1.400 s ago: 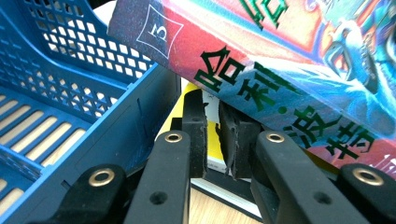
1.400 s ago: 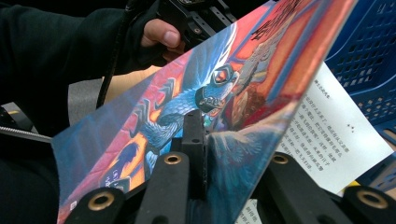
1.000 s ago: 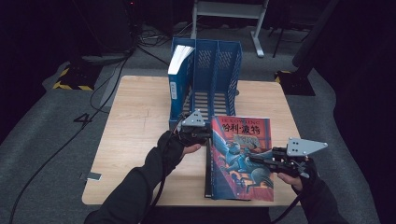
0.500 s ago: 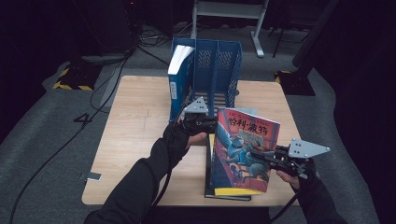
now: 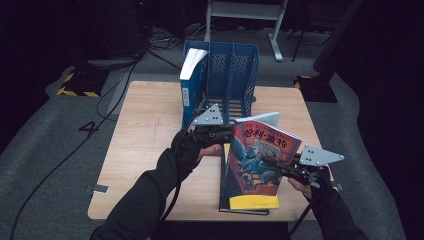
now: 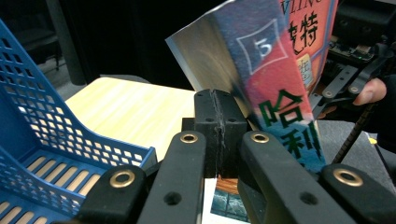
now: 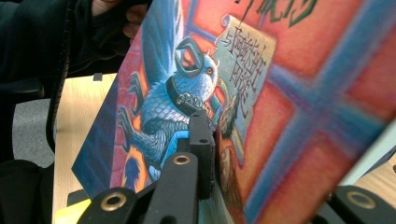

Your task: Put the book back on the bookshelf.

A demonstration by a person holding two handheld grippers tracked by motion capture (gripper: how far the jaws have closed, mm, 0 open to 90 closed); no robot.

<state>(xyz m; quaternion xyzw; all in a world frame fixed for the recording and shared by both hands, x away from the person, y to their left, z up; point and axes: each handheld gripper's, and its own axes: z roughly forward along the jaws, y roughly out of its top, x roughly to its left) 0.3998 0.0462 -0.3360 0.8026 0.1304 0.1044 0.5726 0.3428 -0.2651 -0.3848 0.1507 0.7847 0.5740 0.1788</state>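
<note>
Both tools, left (image 5: 226,134) and right (image 5: 270,162), clamped on tilted book (image 5: 260,160); its lower edge hidden.

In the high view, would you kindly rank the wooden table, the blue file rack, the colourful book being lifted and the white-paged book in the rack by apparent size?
1. Wooden table, clearly largest.
2. Blue file rack.
3. Colourful book, close to the rack in apparent size; it is tilted towards the camera, so their order is unsure.
4. White-paged book, seen mostly edge-on, smallest.
</note>
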